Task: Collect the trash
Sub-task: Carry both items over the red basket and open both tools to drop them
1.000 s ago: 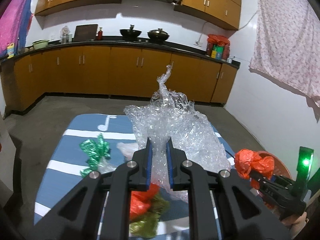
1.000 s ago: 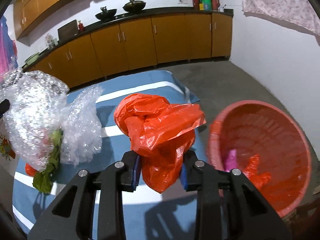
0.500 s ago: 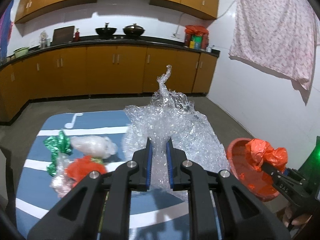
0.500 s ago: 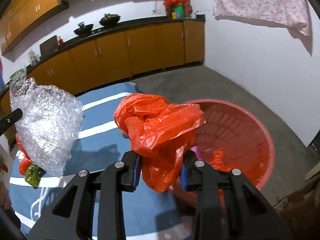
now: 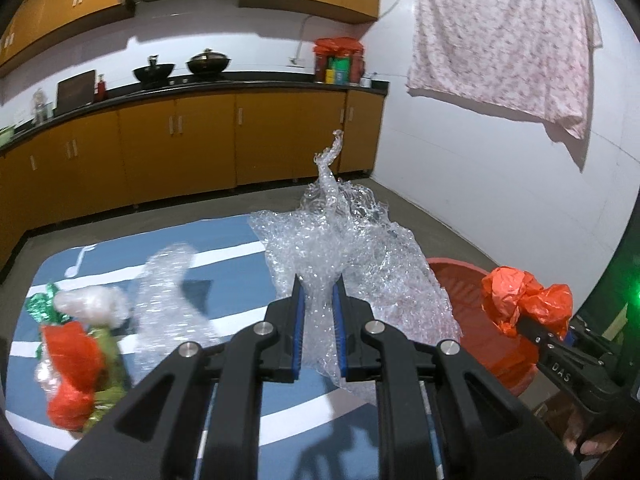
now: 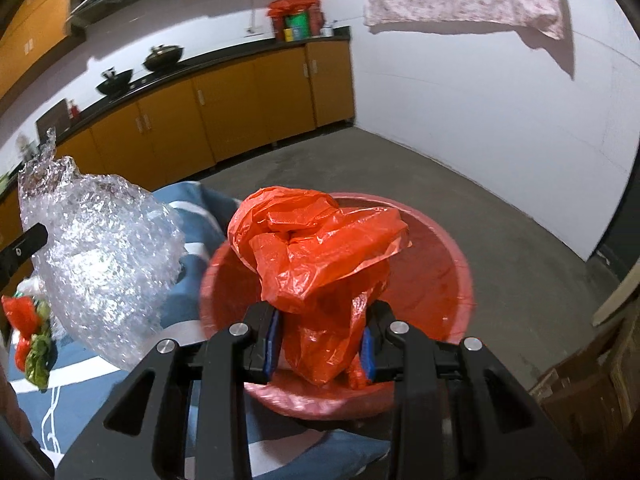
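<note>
the left wrist view looks forward and downward along its own black two-finger left gripper (image 5: 319,330) at close range, over a blue cloth with white stripes (image 5: 224,280) toward orange-brown kitchen cabinets (image 5: 200,148) across the upper frame. the right wrist view looks down more steeply along the black right gripper (image 6: 320,346) into a round red plastic basin (image 6: 448,280) at frame centre. both share the basin (image 5: 460,280), the cabinets (image 6: 240,112), the crumpled clear bubble wrap (image 5: 352,248) (image 6: 104,248), and each shows the other's gripper at its edge.
</note>
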Demonstrator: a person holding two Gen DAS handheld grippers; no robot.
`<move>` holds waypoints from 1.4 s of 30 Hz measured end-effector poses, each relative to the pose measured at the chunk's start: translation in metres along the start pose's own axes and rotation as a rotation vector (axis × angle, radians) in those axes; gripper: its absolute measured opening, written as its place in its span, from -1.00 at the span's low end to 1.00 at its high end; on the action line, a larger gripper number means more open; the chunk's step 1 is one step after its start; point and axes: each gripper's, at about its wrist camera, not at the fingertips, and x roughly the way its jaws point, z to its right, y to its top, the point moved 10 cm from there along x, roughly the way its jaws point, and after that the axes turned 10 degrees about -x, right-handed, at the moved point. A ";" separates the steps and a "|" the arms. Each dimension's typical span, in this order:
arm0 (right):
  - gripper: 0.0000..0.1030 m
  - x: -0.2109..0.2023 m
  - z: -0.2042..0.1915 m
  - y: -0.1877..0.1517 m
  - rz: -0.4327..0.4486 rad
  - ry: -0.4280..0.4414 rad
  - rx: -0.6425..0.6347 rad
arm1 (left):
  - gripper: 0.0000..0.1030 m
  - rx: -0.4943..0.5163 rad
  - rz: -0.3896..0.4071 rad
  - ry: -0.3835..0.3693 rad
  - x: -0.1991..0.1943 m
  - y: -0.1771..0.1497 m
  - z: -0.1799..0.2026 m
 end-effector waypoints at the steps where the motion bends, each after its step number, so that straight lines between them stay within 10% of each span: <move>1: -0.39 0.002 0.005 0.000 -0.002 -0.009 0.012 | -0.73 0.007 -0.003 -0.005 0.003 -0.001 0.007; 36: -0.37 0.038 0.056 -0.006 0.000 -0.029 0.150 | -0.65 0.168 -0.089 -0.102 0.100 -0.042 0.118; 42: -0.09 0.039 0.055 -0.016 0.004 0.001 0.149 | -0.39 0.171 -0.107 -0.115 0.110 -0.045 0.119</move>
